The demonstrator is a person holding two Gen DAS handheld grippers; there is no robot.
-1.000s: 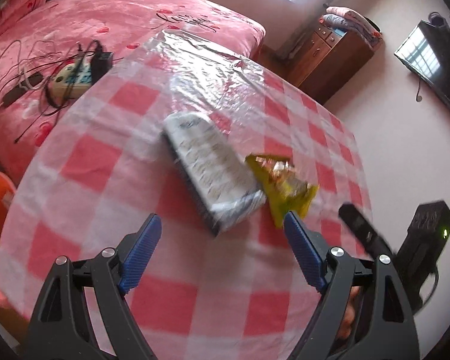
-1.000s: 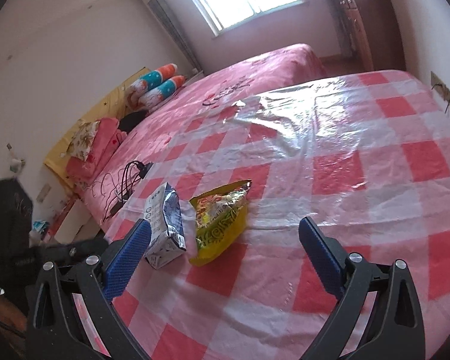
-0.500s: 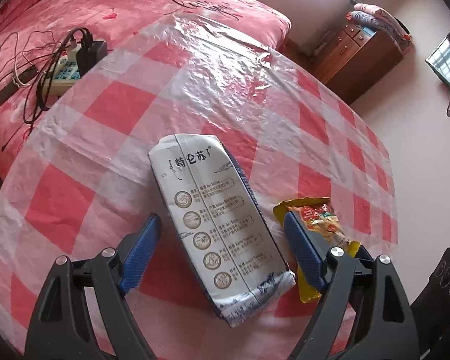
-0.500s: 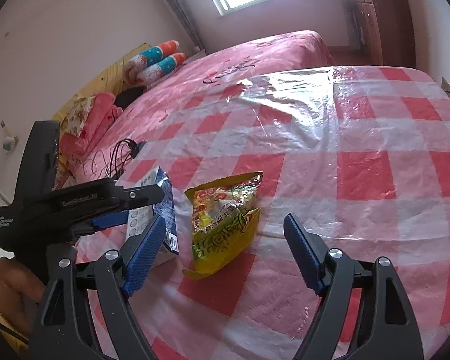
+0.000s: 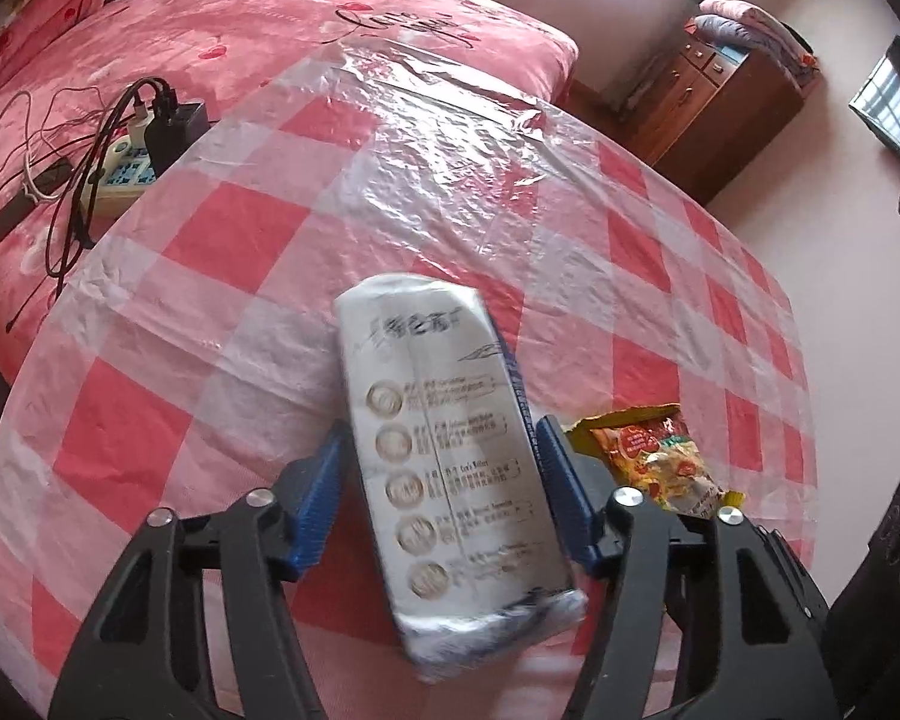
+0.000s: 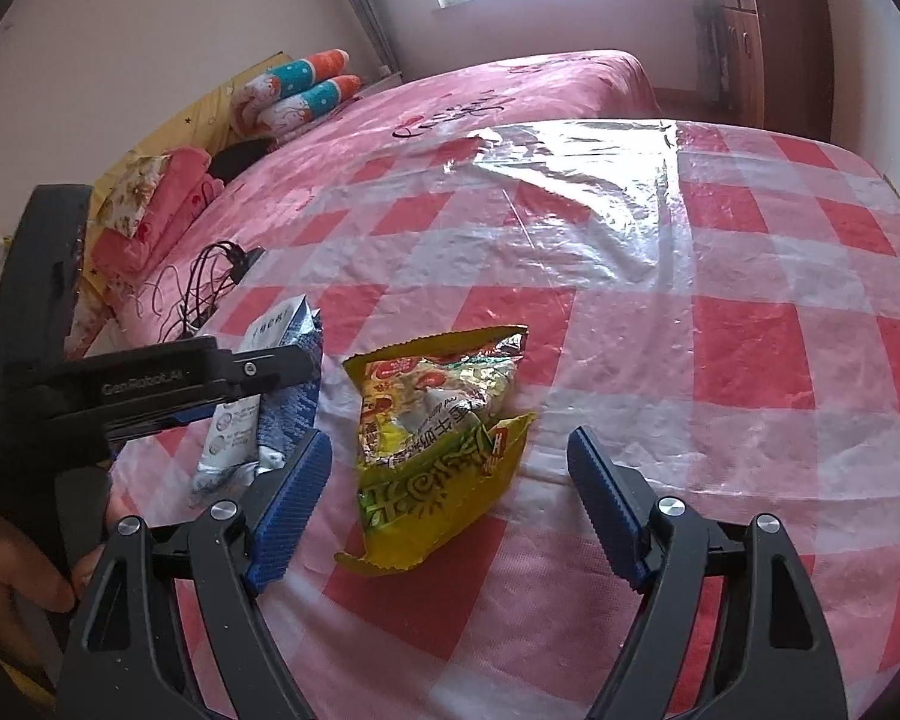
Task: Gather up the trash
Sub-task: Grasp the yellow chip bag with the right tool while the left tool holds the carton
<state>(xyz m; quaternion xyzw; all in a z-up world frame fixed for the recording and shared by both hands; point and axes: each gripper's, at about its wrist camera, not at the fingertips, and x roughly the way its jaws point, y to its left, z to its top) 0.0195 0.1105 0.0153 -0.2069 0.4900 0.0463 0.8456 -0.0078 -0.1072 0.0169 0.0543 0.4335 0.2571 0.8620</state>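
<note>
A white and blue snack packet (image 5: 444, 438) sits between the blue pads of my left gripper (image 5: 438, 483), which is shut on its sides; its far end looks raised off the table. In the right wrist view the packet (image 6: 264, 402) shows in the left gripper (image 6: 168, 384). A yellow crumpled snack wrapper (image 6: 432, 444) lies flat on the red-and-white checked table (image 6: 750, 330), between the wide-open fingers of my right gripper (image 6: 450, 492), which is low over it. The wrapper also shows in the left wrist view (image 5: 654, 456), to the right of the packet.
Clear plastic film (image 5: 450, 138) covers the tablecloth. A pink bed (image 5: 270, 18) lies beyond the table, with a power strip and tangled cables (image 5: 108, 144) near the table edge. A wooden dresser (image 5: 720, 90) stands at the back right. A wall TV (image 5: 894, 108) hangs right.
My left gripper moved forward around the white packet and closed on it. My right gripper moved closer and lower, so the yellow wrapper now sits between its open fingers.
</note>
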